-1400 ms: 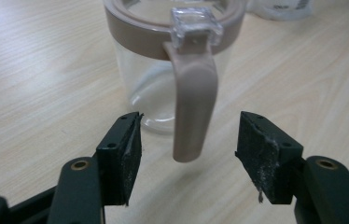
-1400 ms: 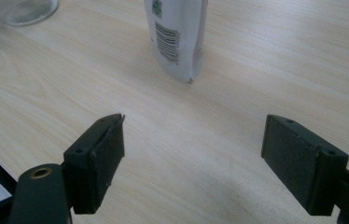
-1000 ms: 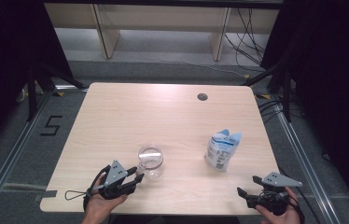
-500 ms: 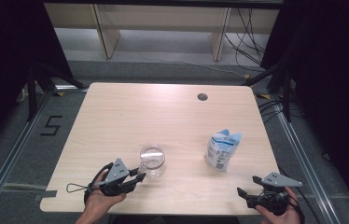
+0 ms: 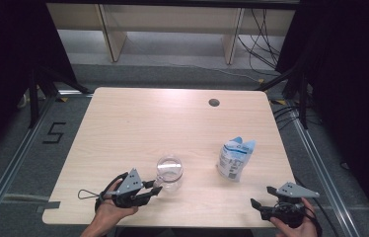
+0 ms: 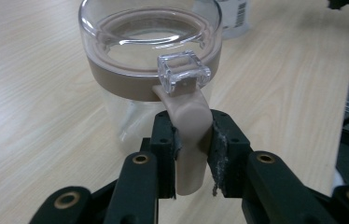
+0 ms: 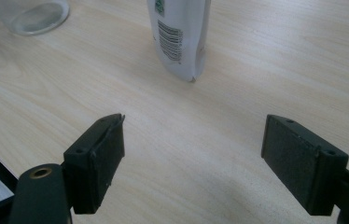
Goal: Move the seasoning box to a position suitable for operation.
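A: Item one?

B: Clear jar (image 6: pixel 149 60), lidded, with a tan sealing band and a tan strap (image 6: pixel 190 140) hanging from a clear square clasp (image 6: pixel 183 71). It stands upright on the wooden table (image 5: pixel 138 123), near the front edge, left of centre. In the high view it sits at (image 5: pixel 169 171).

A: Held?

B: By the strap. The left gripper (image 6: pixel 191 154) has its two black jaws pressed against the strap from either side, pinching it just below the clasp. In the high view the same gripper (image 5: pixel 154 190) lies low at the table's front edge, a hand (image 5: pixel 111 210) behind it and a cable loop trailing to its left.

A: Item two?

B: White pouch with blue print (image 5: pixel 235 158), standing upright to the right of the jar, apart from it. The right gripper view shows its lower part with a barcode (image 7: pixel 179 35).

A: Right gripper?

B: At the front right corner of the table (image 5: pixel 263 200), well apart from jar and pouch alike. Its jaws are spread wide with bare tabletop between them (image 7: pixel 193 144); they pinch nothing.

A: Anything further?

B: A round dark hole (image 5: pixel 214 102) in the tabletop toward the far right; a grey floor around the table with a "5" marked on it (image 5: pixel 54 133).
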Motion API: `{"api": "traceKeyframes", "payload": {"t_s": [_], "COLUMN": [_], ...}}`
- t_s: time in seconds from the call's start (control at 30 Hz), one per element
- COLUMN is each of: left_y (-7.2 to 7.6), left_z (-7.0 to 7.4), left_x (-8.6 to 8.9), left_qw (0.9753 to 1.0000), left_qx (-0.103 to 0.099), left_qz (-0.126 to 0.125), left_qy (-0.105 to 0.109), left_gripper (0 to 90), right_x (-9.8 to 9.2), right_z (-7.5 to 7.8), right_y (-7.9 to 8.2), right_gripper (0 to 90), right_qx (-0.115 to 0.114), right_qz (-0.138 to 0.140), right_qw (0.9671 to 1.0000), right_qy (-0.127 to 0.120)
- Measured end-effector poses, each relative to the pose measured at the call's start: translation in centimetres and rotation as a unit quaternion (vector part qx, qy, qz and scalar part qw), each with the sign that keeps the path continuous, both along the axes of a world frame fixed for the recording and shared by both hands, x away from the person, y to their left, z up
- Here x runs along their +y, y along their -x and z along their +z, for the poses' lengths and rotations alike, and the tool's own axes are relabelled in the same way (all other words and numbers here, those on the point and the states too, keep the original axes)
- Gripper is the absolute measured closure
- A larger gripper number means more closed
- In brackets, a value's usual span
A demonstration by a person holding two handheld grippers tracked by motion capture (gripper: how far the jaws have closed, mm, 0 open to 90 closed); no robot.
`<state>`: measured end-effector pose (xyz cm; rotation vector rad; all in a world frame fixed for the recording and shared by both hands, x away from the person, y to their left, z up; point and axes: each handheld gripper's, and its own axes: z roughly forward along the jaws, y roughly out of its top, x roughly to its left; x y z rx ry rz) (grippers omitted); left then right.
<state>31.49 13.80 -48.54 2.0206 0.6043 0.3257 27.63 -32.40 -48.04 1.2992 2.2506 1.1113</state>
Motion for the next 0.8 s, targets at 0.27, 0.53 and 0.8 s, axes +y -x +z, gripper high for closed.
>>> {"api": "traceKeyframes", "payload": {"t_s": [0.27,0.53,0.8], "left_y": [-1.0,-1.8,-2.5], "left_z": [0.1,0.0,-0.2], "left_x": [0.6,1.6,1.5], "left_qw": [0.9999,0.9994,0.9984], "left_qx": [-0.001,-0.009,-0.005], "left_qz": [0.006,0.026,0.051], "left_qy": [-0.008,-0.023,-0.024], "left_gripper": [72.0,71.9,72.3], "right_x": [-0.1,0.1,0.1], "right_z": [-0.1,-0.1,-0.1], "right_y": [-0.2,0.0,0.0], "right_gripper": [22.4,22.4,22.4], "right_qx": [-0.014,-0.005,-0.005], "right_qz": [0.008,-0.001,-0.001], "right_qw": [0.9999,1.0000,1.0000], "right_qy": [0.004,-0.001,0.000]}}
